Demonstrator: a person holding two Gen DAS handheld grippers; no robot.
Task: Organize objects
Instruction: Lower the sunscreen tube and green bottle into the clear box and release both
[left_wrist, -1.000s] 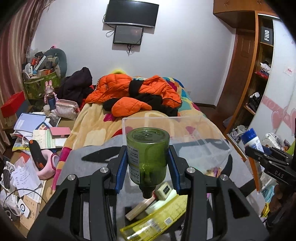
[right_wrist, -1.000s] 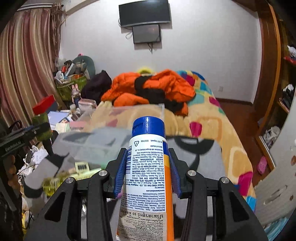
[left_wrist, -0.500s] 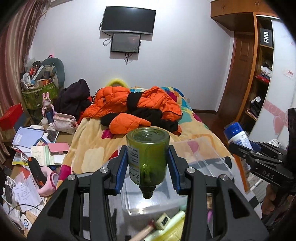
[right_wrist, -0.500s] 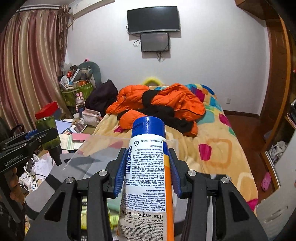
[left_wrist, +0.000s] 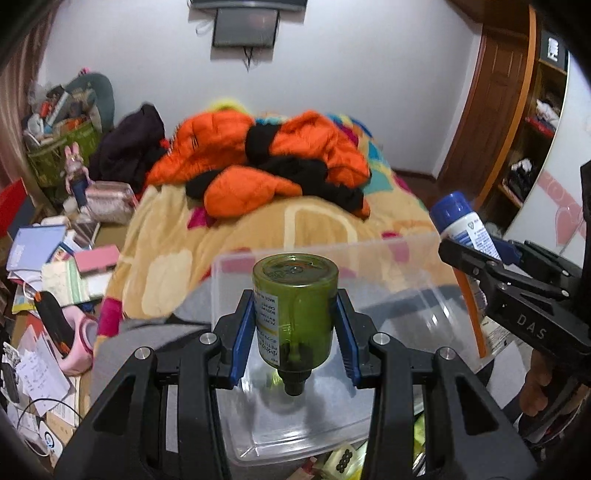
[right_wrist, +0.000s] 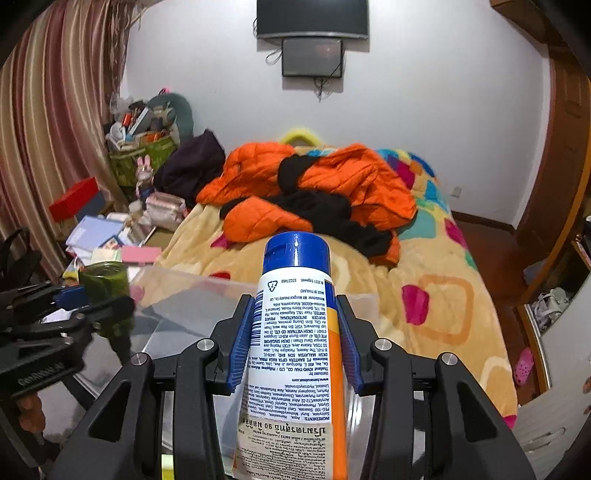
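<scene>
bed (right_wrist: 436, 314) | on it: orange jacket (right_wrist: 332, 184), clear bin (left_wrist: 332, 406) | bin's footing unclear

The lower end of the white and orange tube (right_wrist: 295, 354) is cut off by the bottom edge. The near floor of the clear plastic box (left_wrist: 388, 254) is hidden behind the green bottle (left_wrist: 295, 314) and gripper frame. Small items (left_wrist: 343, 459) below are too blurred to be identified

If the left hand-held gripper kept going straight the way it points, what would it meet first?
Most likely the clear plastic bin: the left hand-held gripper, shut on the green bottle, points down into its open interior, so the bottle would probably reach the bin's floor first. Depth is hard to judge here.
</scene>
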